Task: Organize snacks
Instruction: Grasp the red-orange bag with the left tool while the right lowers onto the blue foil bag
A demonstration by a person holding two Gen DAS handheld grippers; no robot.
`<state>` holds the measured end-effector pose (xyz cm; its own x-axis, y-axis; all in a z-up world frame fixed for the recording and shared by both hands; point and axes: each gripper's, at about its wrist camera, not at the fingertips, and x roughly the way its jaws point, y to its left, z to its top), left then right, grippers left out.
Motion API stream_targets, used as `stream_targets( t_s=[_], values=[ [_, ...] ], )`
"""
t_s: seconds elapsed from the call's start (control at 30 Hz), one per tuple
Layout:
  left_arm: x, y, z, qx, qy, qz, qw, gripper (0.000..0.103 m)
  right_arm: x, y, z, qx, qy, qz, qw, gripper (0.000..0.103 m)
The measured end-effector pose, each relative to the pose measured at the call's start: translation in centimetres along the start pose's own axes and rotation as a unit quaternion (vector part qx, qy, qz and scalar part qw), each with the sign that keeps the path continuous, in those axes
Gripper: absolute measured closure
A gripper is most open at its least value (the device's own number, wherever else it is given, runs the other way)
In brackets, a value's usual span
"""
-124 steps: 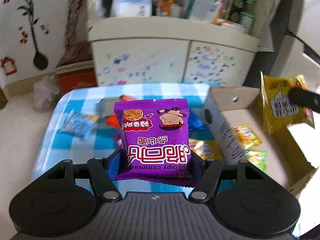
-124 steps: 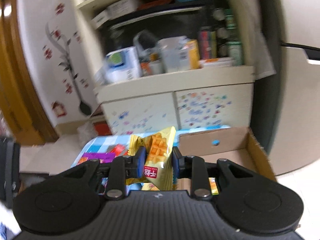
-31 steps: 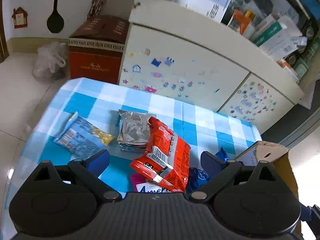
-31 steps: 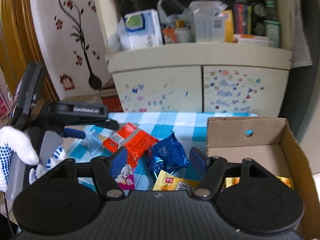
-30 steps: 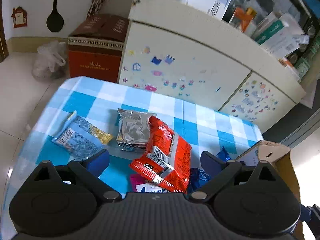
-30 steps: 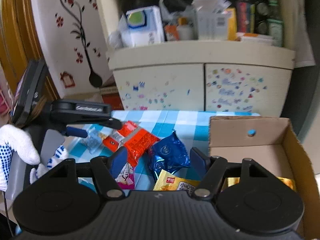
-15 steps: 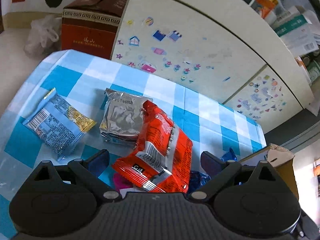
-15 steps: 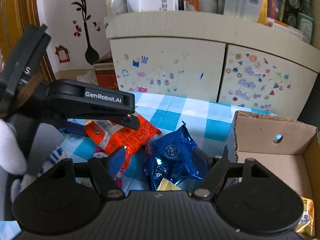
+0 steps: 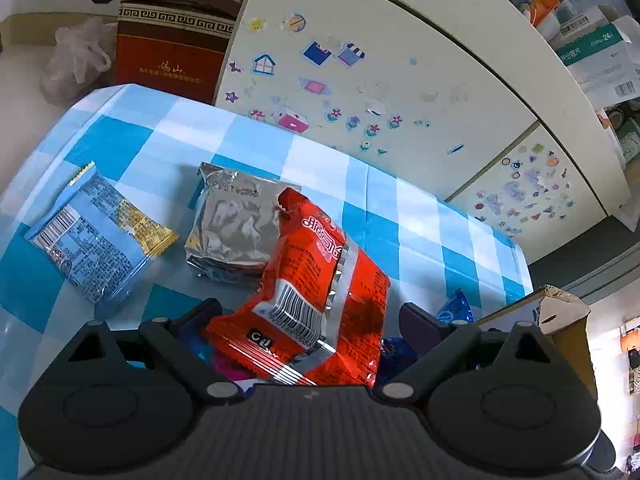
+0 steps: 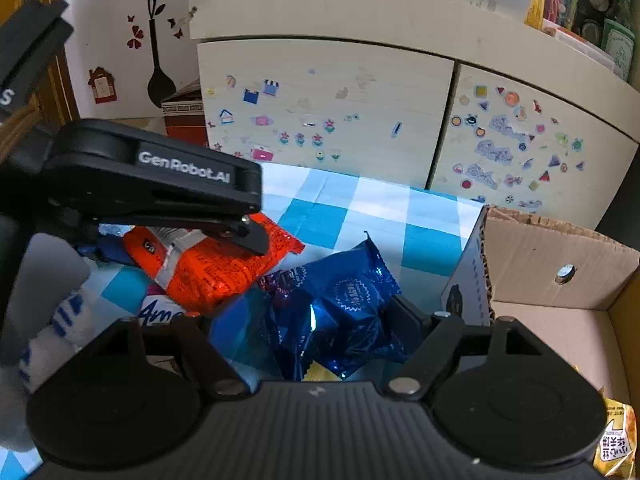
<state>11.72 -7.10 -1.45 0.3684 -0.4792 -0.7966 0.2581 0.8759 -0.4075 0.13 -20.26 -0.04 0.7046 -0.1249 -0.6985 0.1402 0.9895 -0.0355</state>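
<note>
Both grippers had descended. Left gripper (image 9: 310, 314): fingers apart, straddling crinkled red foil snack packet (image 9: 316, 292), long axis toward twelve o'clock. Right gripper (image 10: 304, 322): apart around glossy blue wrapper (image 10: 340, 316).

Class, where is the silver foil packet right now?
In the left wrist view, the silver foil packet lies on the checked tablecloth, between the light blue packet and the red packet, which overlaps its right edge.

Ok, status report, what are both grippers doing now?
Left gripper open around red packet. Right gripper open around blue packet. Cardboard box at right. Nothing blocking.
</note>
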Motion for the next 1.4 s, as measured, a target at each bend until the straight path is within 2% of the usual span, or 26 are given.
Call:
stream_targets(
  t_s=[0.17,0.23,0.27,0.37,0.4,0.47,0.93,1.13,1.23,1.3,1.4],
  values=[
    [0.4,-0.4,-0.4,0.022,0.008,0.005,0.9997,0.026,0.4,0.5,0.0,-0.022,0.010,-0.010,1.000,0.023],
    [0.3,-0.5,-0.5,0.026,0.012,0.002,0.9996,0.034,0.5,0.7,-0.1,-0.031,0.012,-0.009,0.999,0.026],
    [0.2,-0.4,-0.5,0.020,0.013,-0.003,0.9997,0.038,0.4,0.7,-0.1,-0.032,0.011,-0.010,0.999,0.030],
    [-0.2,0.0,-0.5,0.008,0.016,-0.003,0.9998,0.043,0.2,0.4,0.0,-0.026,0.008,-0.004,1.000,0.036],
    [-0.5,0.0,-0.6,0.009,0.015,0.000,0.9999,0.043,0.1,0.4,0.1,-0.022,0.008,-0.001,1.000,0.042],
    [-1.1,0.2,-0.8,0.012,0.014,0.004,0.9998,0.045,-0.1,0.4,0.1,-0.021,0.008,0.003,1.000,0.044],
    [-5.8,2.5,-3.1,-0.016,0.014,0.027,0.9994,0.049,-3.0,1.9,-1.1,-0.001,0.030,0.071,0.997,0.049],
    [-7.7,3.2,-4.3,-0.026,0.006,0.028,0.9993,0.049,-4.7,2.2,-1.9,0.008,0.035,0.084,0.996,0.051],
    [-8.0,3.9,-4.7,-0.047,0.007,0.013,0.9988,0.049,-5.8,2.4,-2.3,0.015,0.041,0.092,0.995,0.051],
    [-7.8,4.4,-4.5,-0.066,0.003,0.001,0.9978,0.047,-6.5,2.7,-2.7,0.013,0.042,0.090,0.995,0.051],
    [-7.5,5.0,-4.2,-0.092,-0.012,0.001,0.9956,0.037,-7.1,3.2,-3.3,0.013,0.050,0.089,0.995,0.051]
  ],
)
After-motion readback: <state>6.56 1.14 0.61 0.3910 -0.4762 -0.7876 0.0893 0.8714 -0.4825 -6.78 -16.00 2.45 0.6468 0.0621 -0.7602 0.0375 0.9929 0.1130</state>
